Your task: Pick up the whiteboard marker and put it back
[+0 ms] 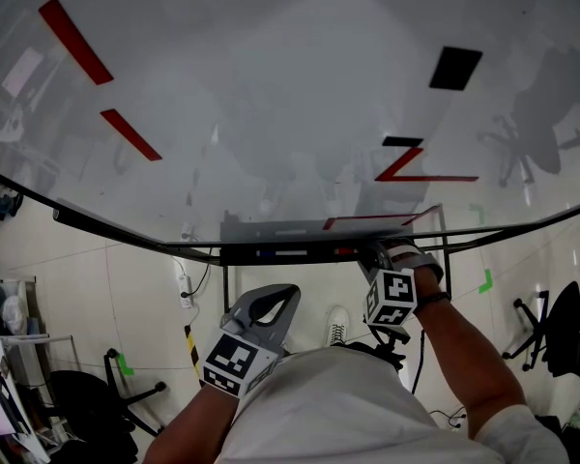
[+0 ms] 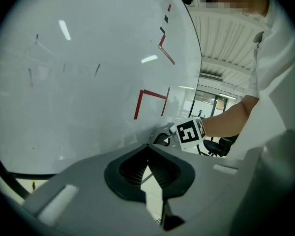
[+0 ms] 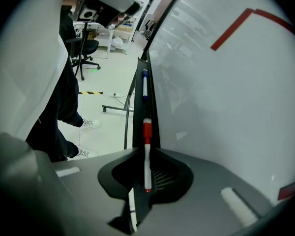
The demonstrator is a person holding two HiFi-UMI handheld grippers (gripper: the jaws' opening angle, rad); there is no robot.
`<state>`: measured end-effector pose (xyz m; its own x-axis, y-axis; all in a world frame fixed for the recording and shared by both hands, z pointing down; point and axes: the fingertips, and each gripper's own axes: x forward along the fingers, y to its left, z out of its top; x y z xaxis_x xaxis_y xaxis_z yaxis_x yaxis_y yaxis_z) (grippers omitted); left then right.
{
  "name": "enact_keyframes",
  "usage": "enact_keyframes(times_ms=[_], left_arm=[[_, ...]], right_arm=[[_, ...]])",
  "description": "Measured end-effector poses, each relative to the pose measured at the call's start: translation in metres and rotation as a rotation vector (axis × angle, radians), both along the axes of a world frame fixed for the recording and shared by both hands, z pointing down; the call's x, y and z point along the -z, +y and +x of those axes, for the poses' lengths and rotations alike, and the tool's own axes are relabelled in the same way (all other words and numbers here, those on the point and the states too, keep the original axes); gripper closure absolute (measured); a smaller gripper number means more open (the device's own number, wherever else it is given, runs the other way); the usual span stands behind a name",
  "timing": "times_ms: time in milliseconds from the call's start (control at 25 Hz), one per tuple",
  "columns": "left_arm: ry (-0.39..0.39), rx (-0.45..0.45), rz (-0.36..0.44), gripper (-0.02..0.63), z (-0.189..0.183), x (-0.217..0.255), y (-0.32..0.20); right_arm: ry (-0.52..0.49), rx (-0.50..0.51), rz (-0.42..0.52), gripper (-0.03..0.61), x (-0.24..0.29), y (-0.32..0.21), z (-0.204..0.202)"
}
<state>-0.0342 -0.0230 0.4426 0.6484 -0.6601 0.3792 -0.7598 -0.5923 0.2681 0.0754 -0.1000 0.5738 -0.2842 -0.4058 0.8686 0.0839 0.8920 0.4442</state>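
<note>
Left gripper (image 2: 147,150): jaws together, nothing between them, held well below the tray (image 3: 136,109). Right gripper (image 3: 140,154): clamped on whiteboard marker (image 3: 147,167) (red cap forward), aligned lengthwise over the tray. Blue marker (image 3: 144,86): lying farther along the tray. Whiteboard (image 1: 271,85): directly above the tray.

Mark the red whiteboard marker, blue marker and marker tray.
red whiteboard marker (image 3: 147,163): right gripper view, white barrel.
blue marker (image 3: 144,86): right gripper view, barrel middle.
marker tray (image 3: 137,126): right gripper view, black ledge.
</note>
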Motion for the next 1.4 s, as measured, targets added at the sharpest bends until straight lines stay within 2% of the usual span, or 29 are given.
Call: enact_keyframes(times_ms=[120,200,360,680,840,1120,1400], left_arm=[[0.000,0.004,0.010,0.597,0.000,0.001,-0.001],[0.000,0.005,0.016,0.597,0.000,0.002,-0.002],[0.004,-0.001,0.017,0.597,0.002,0.003,-0.002],[0.013,-0.019,0.017,0.597,0.009,0.008,-0.003],[0.018,-0.019,0.012,0.597,0.009,0.007,-0.004],[0.032,-0.011,0.009,0.597,0.008,0.009,-0.007],[0.069,0.011,0.008,0.597,0.007,0.011,-0.009]], right_arm=[[-0.066,-0.038,0.013,0.541,0.018,0.001,0.000],[-0.145,-0.092,0.007,0.541,0.033,0.002,0.000],[-0.318,-0.206,-0.032,0.541,0.060,0.005,-0.001],[-0.528,-0.339,-0.099,0.541,0.083,0.011,0.003],[-0.692,-0.417,-0.175,0.541,0.101,0.011,0.001],[-0.951,-0.600,-0.400,0.541,0.109,0.018,0.004],[-1.115,-0.687,-0.508,0.541,0.127,0.022,0.007]])
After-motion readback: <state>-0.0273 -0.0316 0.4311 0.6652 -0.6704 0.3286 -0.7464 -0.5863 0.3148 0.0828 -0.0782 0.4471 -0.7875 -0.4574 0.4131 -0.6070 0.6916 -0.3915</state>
